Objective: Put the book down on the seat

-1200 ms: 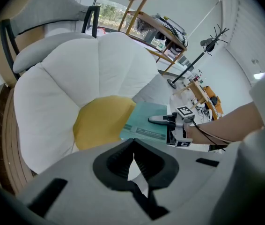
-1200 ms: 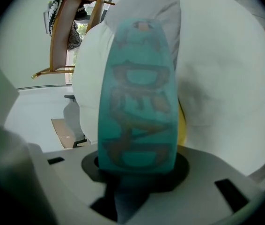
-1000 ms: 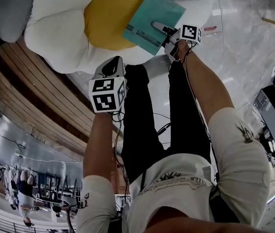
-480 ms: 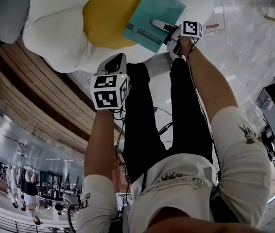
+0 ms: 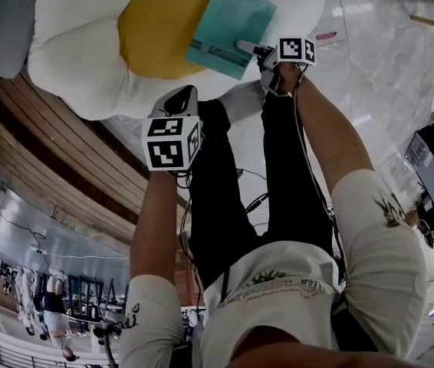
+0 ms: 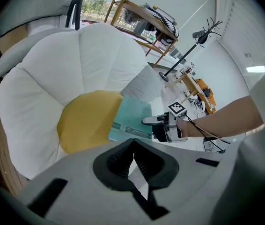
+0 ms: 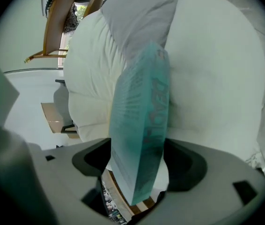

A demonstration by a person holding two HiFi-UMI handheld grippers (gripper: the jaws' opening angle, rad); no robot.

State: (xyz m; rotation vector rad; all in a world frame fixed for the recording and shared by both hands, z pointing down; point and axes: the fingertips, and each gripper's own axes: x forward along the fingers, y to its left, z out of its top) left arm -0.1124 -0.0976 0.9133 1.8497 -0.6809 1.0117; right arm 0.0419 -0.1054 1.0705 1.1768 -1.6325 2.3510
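Reading from the left, what did the left gripper (image 5: 179,102) carry? (Student)

Nothing. Its jaws were pressed together and bare, and it hung near the front edge of the white seat (image 5: 79,52). (Instructor)

And at centre? (Student)

The teal book (image 5: 228,27) lay flat on the yellow cushion (image 5: 156,21) in the middle of the seat, with its near edge toward the right gripper (image 5: 251,48). (Instructor)

What had changed at the right? (Student)

The right gripper's jaws had just been opening and stood at their widest. The book's edge was between them, but with the jaws spread so far no squeeze on its covers showed. The cushion, not the gripper, appeared to bear its weight. (Instructor)

Meaning for the task? (Student)

By this reading the placing was nearly done. What remained was to draw the jaws back off the book without dragging it. (Instructor)
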